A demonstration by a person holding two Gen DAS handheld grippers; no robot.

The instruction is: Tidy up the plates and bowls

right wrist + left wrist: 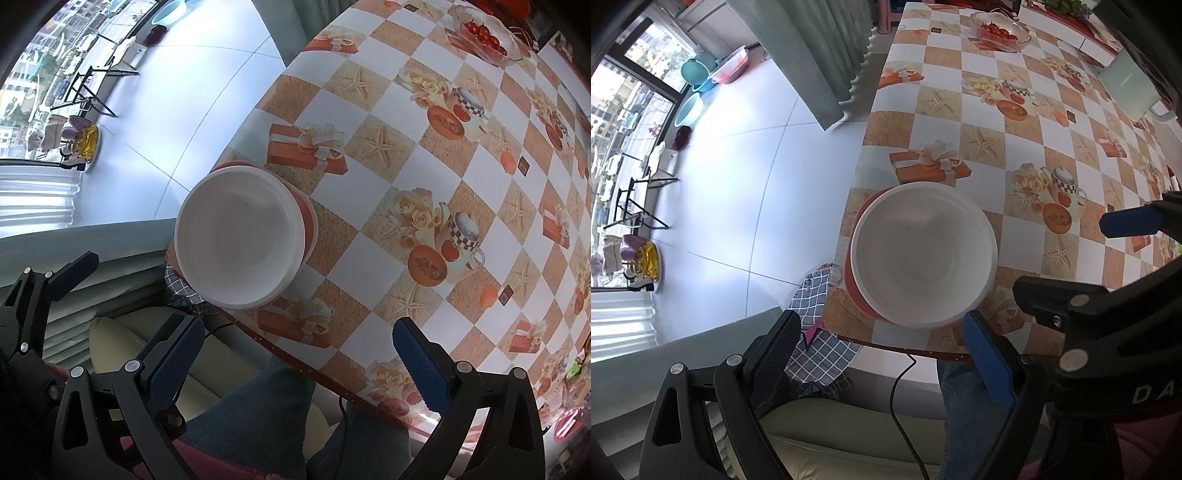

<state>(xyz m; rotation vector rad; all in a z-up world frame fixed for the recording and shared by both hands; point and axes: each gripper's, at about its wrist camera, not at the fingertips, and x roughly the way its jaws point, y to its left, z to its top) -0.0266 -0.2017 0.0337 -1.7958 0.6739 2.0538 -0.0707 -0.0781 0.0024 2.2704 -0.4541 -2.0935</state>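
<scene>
A white bowl [923, 258] sits stacked on orange-red plates [855, 291] at the near corner of the checked table [1015, 147]. It also shows in the right wrist view [240, 236], with the orange-red rims [308, 218] under it. My left gripper [882, 343] is open and empty, held just short of the bowl at the table's near edge. My right gripper [295, 347] is open and empty, above the near table edge, to the right of the stack. The right gripper's blue finger [1130, 221] shows in the left view.
A glass bowl of tomatoes [1001, 31] stands at the table's far end, a pale green mug [1130, 88] at far right. A checked cloth [820, 332] hangs by the table corner over a cream seat [849, 443]. The person's jeans-clad legs [258, 417] are below. Tiled floor lies left.
</scene>
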